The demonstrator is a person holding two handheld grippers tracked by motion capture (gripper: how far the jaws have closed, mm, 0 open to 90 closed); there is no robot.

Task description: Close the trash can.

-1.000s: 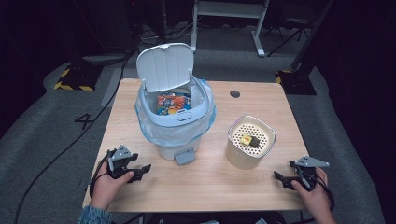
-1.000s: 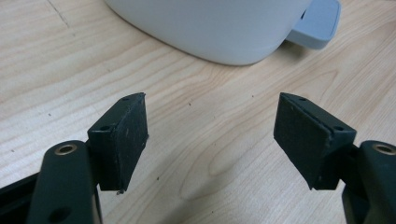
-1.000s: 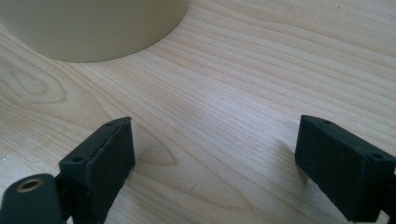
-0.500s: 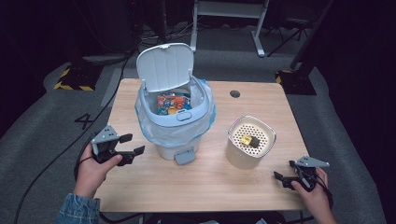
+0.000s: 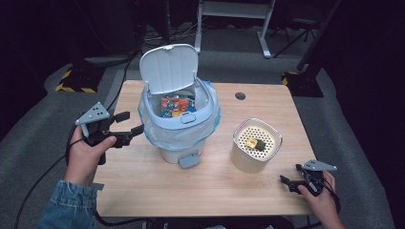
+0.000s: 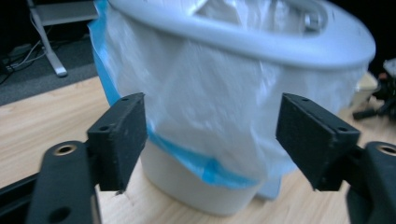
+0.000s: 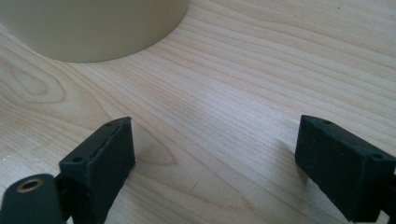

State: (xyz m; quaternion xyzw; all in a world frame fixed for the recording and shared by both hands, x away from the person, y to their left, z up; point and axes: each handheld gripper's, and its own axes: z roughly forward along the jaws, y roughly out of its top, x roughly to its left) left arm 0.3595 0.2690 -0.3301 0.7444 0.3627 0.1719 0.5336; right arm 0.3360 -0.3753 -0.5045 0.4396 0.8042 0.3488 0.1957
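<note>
A pale pedal bin [image 5: 179, 129] stands left of centre on the table, its lid [image 5: 169, 67] tipped up. A blue-edged white bag lines it, and colourful packets [image 5: 175, 105] lie inside. My left gripper [image 5: 130, 123] hovers just left of the bin, raised off the table and aimed at its side. It is open with nothing between its fingers, and its jaws have just been opening. In the left gripper view the bagged bin wall [image 6: 210, 93] sits beyond the gripper [image 6: 210, 140]. My right gripper [image 5: 290, 174] rests open and empty at the front right, over bare wood [image 7: 233, 93].
A cream round container [image 5: 248, 157] with a perforated insert holds a small yellow and dark item [image 5: 254, 142], right of the bin. The container's base [image 7: 93, 28] lies just ahead of my right gripper [image 7: 215, 158]. The bin's pedal [image 5: 188, 160] sticks out toward me. A dark cable hole [image 5: 240, 96] marks the far table side.
My left hand has lifted its gripper off the table, up to the level of the bin's side. The right hand has stayed still.
</note>
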